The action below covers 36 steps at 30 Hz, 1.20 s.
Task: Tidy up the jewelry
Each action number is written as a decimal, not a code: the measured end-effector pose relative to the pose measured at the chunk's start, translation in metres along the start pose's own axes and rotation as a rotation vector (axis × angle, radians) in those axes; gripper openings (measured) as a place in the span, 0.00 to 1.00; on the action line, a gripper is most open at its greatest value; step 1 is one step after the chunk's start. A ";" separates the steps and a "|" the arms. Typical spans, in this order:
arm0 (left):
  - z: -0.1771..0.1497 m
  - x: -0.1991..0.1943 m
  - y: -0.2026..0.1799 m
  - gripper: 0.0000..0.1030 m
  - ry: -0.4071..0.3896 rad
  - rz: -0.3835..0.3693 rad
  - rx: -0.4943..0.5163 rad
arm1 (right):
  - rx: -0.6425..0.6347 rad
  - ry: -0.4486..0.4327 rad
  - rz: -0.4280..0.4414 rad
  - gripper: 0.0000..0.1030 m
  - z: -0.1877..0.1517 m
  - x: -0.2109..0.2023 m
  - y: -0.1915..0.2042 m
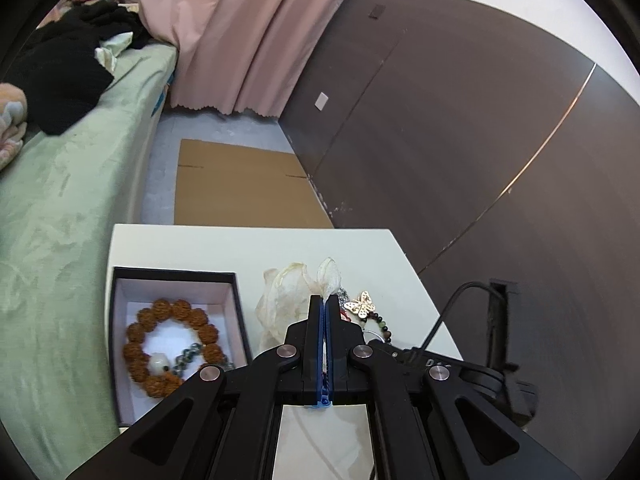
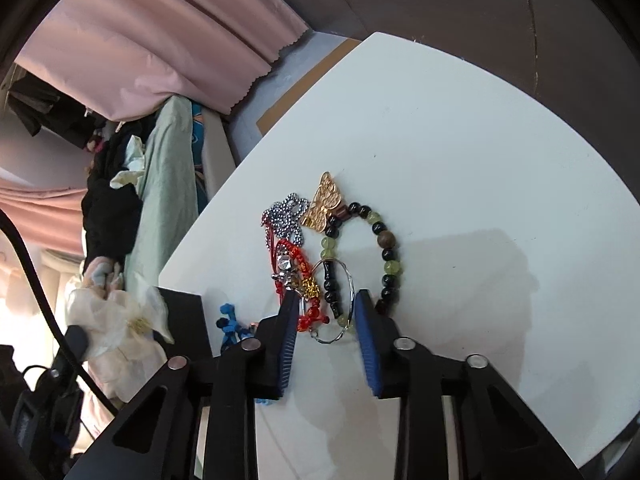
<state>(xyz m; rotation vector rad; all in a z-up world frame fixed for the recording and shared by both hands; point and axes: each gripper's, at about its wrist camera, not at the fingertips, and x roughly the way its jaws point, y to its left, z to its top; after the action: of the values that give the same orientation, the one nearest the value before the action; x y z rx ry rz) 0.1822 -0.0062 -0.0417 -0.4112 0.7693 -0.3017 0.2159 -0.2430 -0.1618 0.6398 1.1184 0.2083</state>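
My left gripper is shut on a sheer cream organza pouch, pinching its top above the white table. A black box at the left holds a brown bead bracelet. My right gripper is open over a jewelry pile: a gold butterfly, a black-and-green bead bracelet, a red cord bracelet, a silver bead chain, and a thin wire ring between its fingertips. The pouch also shows in the right wrist view, at the left.
A blue cord piece lies by the right gripper's left finger. A green bed runs along the table's left. Cardboard lies on the floor beyond. A dark panel wall stands at the right, pink curtain behind.
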 end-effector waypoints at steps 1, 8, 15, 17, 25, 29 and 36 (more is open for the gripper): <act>0.001 -0.003 0.002 0.00 -0.005 0.000 -0.002 | 0.000 0.001 -0.003 0.10 -0.001 0.002 0.000; 0.004 -0.025 0.024 0.00 -0.035 0.022 -0.026 | 0.013 -0.067 0.048 0.04 -0.007 -0.014 0.004; 0.003 -0.026 0.044 0.00 -0.027 0.073 -0.062 | -0.014 -0.154 0.131 0.04 -0.014 -0.037 0.019; 0.003 -0.027 0.051 0.00 -0.028 0.082 -0.085 | -0.023 -0.174 0.165 0.04 -0.014 -0.042 0.023; 0.004 -0.019 0.069 0.03 0.042 0.092 -0.166 | -0.092 -0.196 0.278 0.04 -0.022 -0.048 0.053; 0.000 -0.016 0.073 0.47 0.073 0.105 -0.177 | -0.114 -0.200 0.300 0.04 -0.024 -0.048 0.062; -0.002 -0.026 0.073 0.66 0.056 0.113 -0.154 | -0.081 -0.147 0.191 0.04 -0.026 -0.032 0.051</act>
<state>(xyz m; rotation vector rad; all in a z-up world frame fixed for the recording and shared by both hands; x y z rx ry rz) 0.1718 0.0681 -0.0611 -0.5035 0.8709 -0.1488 0.1871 -0.2068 -0.1151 0.6787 0.9034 0.3625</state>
